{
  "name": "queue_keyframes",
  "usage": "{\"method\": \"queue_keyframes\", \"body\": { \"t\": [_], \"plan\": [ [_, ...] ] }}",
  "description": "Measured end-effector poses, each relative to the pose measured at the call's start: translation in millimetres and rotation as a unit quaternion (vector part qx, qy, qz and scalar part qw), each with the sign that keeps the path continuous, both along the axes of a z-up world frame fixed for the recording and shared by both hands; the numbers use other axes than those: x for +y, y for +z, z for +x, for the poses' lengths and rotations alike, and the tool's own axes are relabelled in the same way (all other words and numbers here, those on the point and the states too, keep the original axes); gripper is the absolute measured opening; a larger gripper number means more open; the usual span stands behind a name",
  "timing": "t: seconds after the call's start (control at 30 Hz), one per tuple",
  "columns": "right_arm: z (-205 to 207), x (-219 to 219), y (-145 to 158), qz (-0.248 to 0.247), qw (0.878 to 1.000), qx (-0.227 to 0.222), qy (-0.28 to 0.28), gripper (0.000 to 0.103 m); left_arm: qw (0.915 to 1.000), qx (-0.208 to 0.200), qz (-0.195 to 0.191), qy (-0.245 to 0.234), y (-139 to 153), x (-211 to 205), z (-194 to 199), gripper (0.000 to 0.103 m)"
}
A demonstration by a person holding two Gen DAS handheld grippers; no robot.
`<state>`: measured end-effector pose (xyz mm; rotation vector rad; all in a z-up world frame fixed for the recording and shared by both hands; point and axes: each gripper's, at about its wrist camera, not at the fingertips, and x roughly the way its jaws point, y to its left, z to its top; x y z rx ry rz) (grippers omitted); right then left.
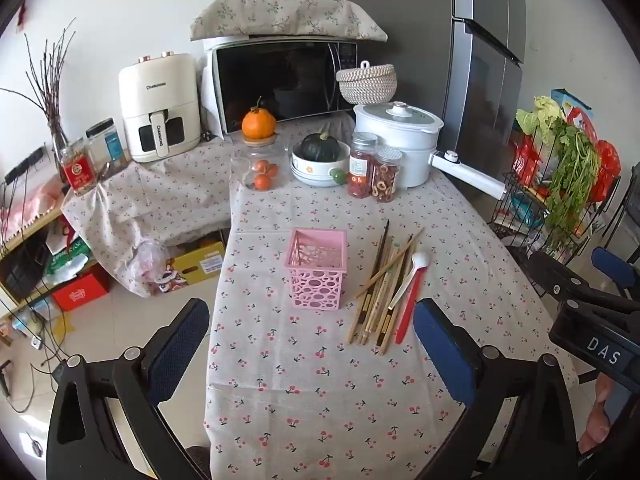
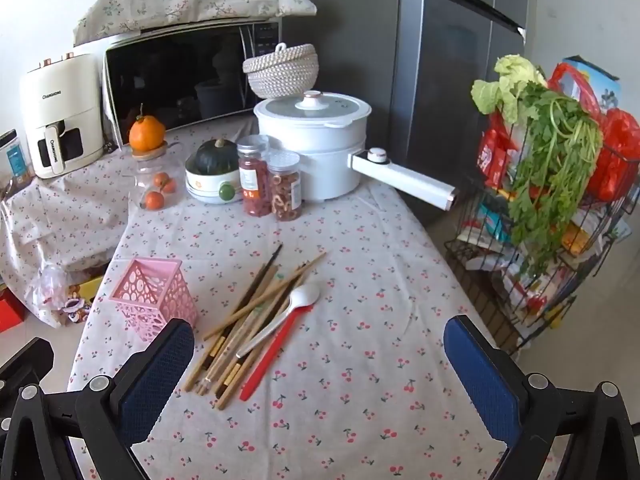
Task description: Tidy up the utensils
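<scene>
- Chopsticks lie in a loose pile with two spoons, right of the pink basket.
- Left gripper and right gripper both stand wide, holding nothing.

Home kitchen, microwave, fridge, air fryer, clothed table

Two wrist fisheyes, both tilted down over the near end of the counter.

The left view looks from the near left edge, with the pink basket central and the right claw at its right border. The right view sits further right, facing the chopsticks and wire rack. Both share the basket, utensils, white pot and microwave.
</scene>
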<state>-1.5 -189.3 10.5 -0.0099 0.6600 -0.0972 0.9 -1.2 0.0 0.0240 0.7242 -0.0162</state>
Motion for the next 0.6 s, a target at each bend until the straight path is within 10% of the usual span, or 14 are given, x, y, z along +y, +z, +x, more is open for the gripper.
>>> {"method": "queue_keyframes", "body": {
  "t": [0.6],
  "plan": [
    [12, -16, -9, 0.017, 1.0, 0.012, -0.013, 0.103, 0.9999, 0.009, -0.009, -0.008, -5, -7, 17, 0.103]
  ]
}}
